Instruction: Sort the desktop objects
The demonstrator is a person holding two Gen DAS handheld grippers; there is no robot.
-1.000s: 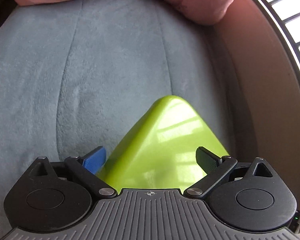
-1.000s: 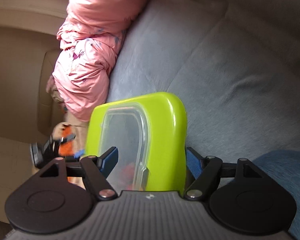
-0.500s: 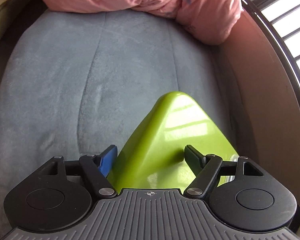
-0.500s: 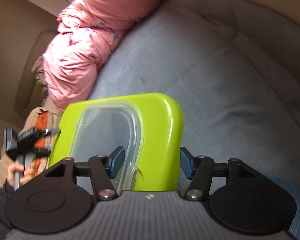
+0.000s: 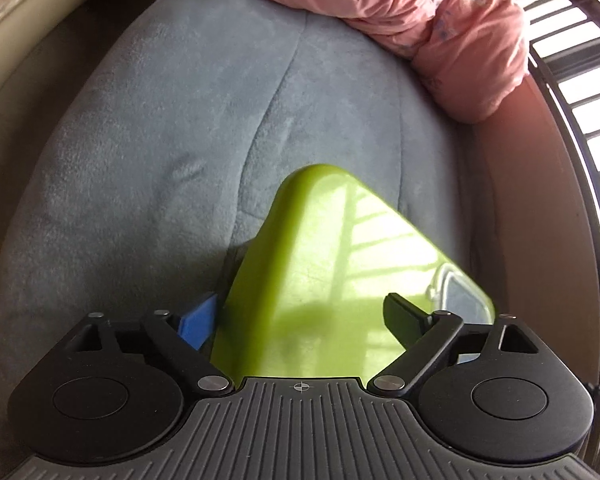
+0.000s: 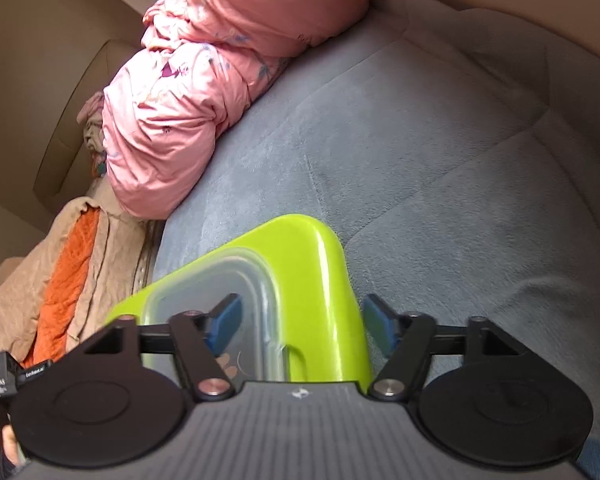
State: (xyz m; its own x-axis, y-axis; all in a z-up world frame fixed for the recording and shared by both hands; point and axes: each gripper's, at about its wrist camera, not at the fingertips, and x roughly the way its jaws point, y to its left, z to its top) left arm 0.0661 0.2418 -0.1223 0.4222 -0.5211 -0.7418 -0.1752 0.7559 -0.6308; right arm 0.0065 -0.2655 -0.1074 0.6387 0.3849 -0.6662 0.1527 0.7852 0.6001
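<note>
Left wrist view.
- One left gripper (image 5: pixel 300 312), two fingers. Jaws stand apart and have just been opening.
- One green box (image 5: pixel 324 248) lies between them, tilted, one rounded corner pointing away from the camera. The blue pad sits just beside its left face; the dark finger crosses in front of its sunlit face. No clear pressing seen.
- One clear lid (image 5: pixel 456 300), only a corner showing at the box's right edge.
- One grey-blue cushion (image 5: pixel 160 140) beneath the box, seams running across it. Cannot tell whether the box rests on it.
- One pink jacket (image 5: pixel 420 12), bunched at the far end of the cushion.
- Dark bars (image 5: pixel 580 80) with bright light behind them, right edge; several, not countable.

Right wrist view.
- One right gripper (image 6: pixel 300 312), two blue-padded fingers. Jaws apart, also just been opening.
- The same box (image 6: pixel 312 264) is between them: one pad over the lid (image 6: pixel 220 276), the other just beside the green side wall. Contact not clear.
- The cushion (image 6: pixel 440 140) fills the right and the far side.
- The jacket (image 6: pixel 220 60) lies far left, on the cushion's end.
- One brown cloth (image 6: pixel 68 272) with an orange inside, left of the box and below the jacket.
</note>
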